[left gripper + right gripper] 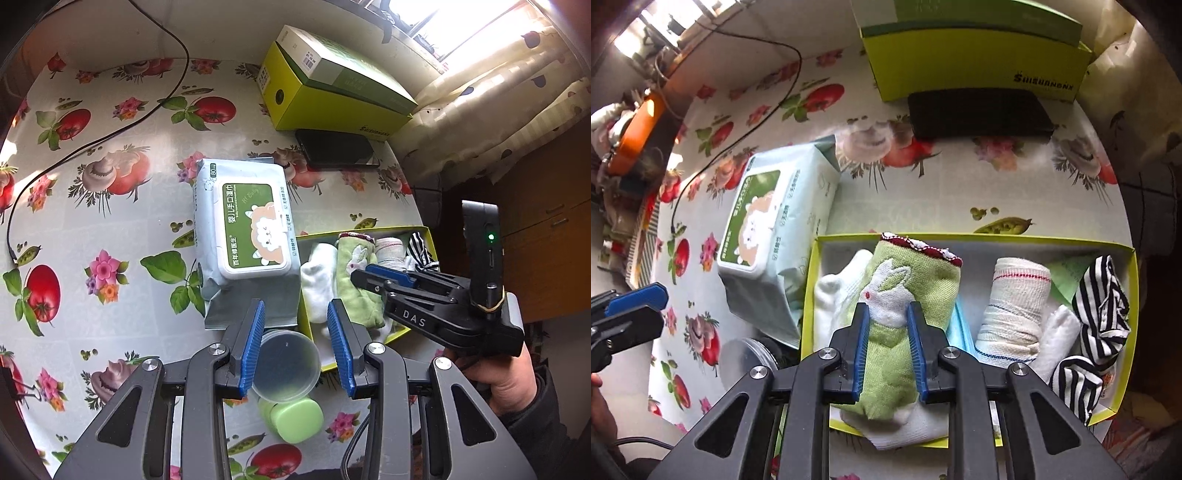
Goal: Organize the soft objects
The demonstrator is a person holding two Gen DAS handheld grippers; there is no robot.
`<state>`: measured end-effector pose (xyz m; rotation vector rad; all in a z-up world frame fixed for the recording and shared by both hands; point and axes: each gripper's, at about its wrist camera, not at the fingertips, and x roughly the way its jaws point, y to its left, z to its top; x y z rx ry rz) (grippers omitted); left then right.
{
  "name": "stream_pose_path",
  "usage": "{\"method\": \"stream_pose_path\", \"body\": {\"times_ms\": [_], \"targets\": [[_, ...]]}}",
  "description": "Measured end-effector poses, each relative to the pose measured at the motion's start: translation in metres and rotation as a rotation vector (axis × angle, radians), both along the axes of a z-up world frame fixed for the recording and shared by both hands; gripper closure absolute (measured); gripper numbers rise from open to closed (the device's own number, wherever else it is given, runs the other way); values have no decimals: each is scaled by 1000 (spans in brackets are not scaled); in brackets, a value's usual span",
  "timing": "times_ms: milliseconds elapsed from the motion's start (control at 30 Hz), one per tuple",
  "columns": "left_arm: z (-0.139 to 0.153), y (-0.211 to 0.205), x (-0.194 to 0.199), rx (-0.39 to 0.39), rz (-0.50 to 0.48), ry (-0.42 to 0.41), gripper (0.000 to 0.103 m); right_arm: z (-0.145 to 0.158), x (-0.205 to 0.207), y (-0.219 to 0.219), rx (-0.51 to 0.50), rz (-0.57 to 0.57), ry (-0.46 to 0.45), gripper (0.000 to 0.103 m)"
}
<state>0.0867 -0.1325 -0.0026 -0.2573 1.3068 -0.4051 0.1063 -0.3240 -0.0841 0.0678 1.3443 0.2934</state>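
Note:
A shallow yellow-green box (979, 238) at the table's near right holds soft things: a white sock (834, 291), a green rabbit sock (923, 280), a rolled white sock with coloured stripes (1015, 306) and black-and-white striped cloth (1104, 306). My right gripper (888, 314) is shut on the green rabbit sock, inside the box. In the left wrist view the box (373, 232) and the green sock (354, 291) show under the right gripper (364, 275). My left gripper (296, 314) is open and empty above a clear plastic lid (286, 362).
A wet-wipes pack (243, 229) lies left of the box. A black phone (338, 147) and stacked green cartons (332, 85) stand at the back. A green-capped bottle (295, 421) lies near the front edge. A black cable (96, 140) crosses the flowered tablecloth.

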Motion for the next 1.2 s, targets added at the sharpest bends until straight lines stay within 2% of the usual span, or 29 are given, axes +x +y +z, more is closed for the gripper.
{"method": "stream_pose_path", "body": {"times_ms": [100,300,367,433,567,1000,1200], "targets": [[1,1,1,21,1,-13,66,1,0,-3,8,-10,7,83],[6,-6,-5,79,-33,-61,66,35,-15,-10,28,-17,-63,82],[9,-10,-9,108,-52,-84,66,48,-25,-12,34,-22,-88,78],[11,-14,-13,132,-70,-103,66,59,-36,-14,31,-27,-109,68],[14,-20,-21,162,-95,-120,66,74,-59,-15,20,-30,-139,65],[17,-30,-55,219,-165,-153,66,83,-116,-12,-15,-76,-160,62],[18,-30,-65,209,-180,-159,66,83,-135,-8,-32,-100,-158,60]]}}
